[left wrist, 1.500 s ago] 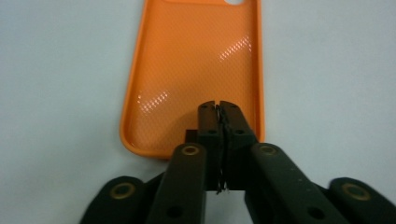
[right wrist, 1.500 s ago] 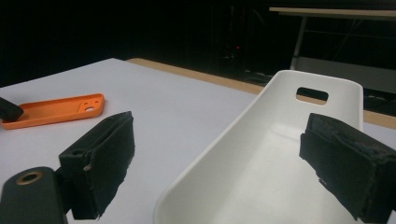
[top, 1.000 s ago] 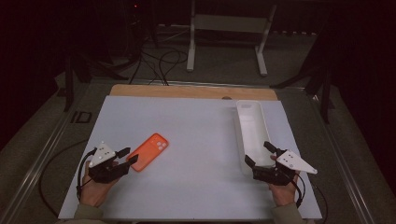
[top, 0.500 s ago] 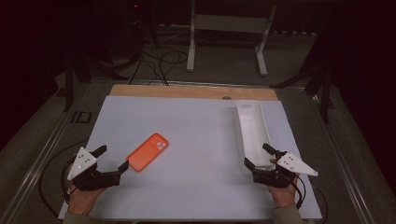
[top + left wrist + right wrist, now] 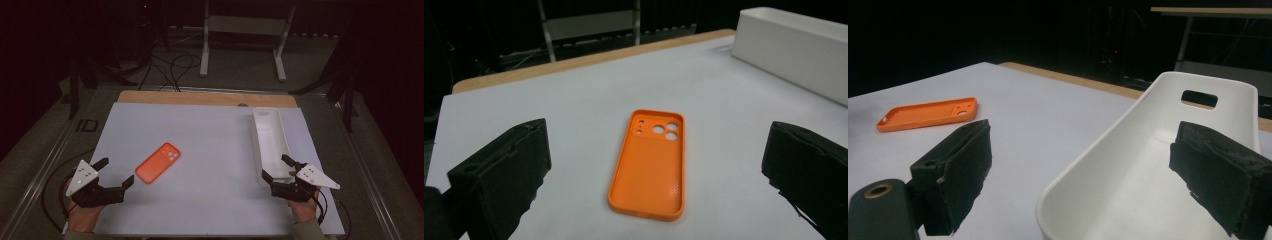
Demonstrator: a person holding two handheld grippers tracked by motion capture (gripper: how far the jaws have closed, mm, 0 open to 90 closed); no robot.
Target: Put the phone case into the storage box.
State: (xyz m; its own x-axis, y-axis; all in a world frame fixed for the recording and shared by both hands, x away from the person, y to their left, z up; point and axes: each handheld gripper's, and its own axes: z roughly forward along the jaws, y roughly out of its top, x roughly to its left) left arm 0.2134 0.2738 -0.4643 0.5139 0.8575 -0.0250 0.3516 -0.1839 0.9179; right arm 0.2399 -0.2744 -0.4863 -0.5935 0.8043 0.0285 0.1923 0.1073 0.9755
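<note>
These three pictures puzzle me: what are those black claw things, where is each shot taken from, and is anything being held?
A person's hands each hold a two-jaw gripper. The high view looks down on the table: the left gripper sits at the left, the right gripper at the right. The other two pictures come from cameras riding on each gripper, looking along its black jaws. An orange phone case lies flat on the white surface, and a long white tray stands to the right. The left gripper's jaws have just been opening, with nothing between them. The right gripper's open jaws straddle the tray's near end. Nothing is held.
</note>
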